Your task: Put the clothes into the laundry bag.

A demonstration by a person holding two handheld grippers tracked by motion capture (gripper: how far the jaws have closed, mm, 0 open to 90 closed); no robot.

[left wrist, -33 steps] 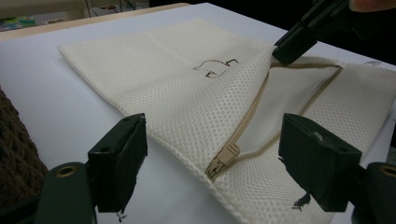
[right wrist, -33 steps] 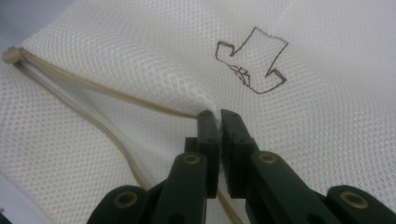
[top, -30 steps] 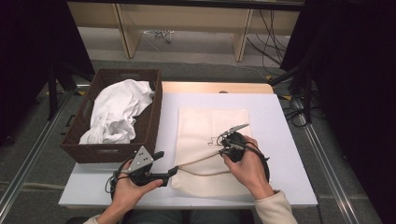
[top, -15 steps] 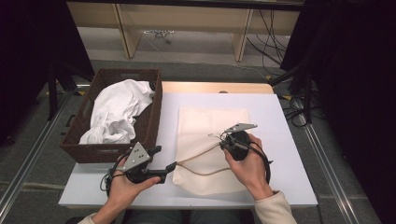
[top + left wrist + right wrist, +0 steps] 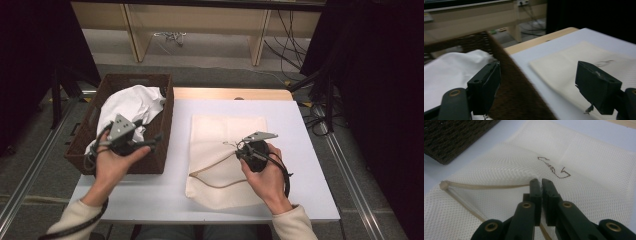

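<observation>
1. Holding the rim of the cream mesh laundry bag (image 5: 225, 150), the right gripper (image 5: 239, 150) has its jaws pressed together on the fabric, and in the right gripper view (image 5: 541, 182) the tan drawstring hem (image 5: 484, 186) runs straight into the closed tips, so the mouth of the bag stands lifted open beside them.
2. Taking the dark brown woven wicker basket (image 5: 165, 130) as landmark: the bag lies flat on the white table (image 5: 300, 150) just to the right of the basket, and its long axis runs away from the person, parallel to the basket's right wall.
3. The left gripper (image 5: 152, 141) hangs over the near right corner of the basket with its jaws wide apart and nothing between them (image 5: 537, 82).
4. The crumpled white cloth (image 5: 130, 107) fills the basket, directly beyond and left of the open jaws; in the left gripper view (image 5: 451, 70) it lies just under the left-hand jaw.
5. The left hand (image 5: 112, 167) is clearly the nearer one to the cloth, while the right hand (image 5: 267, 177) is occupied at the bag, well apart from the basket.
6. My judgement is that the coming move turns on dropping the left gripper down into the basket onto the cloth, then carrying it rightwards over the basket wall to the held-open mouth.
7. The cloth looks soft, loosely bunched and folded over itself; the bag is fine netting with a small dark scribble (image 5: 554, 167) on it.
</observation>
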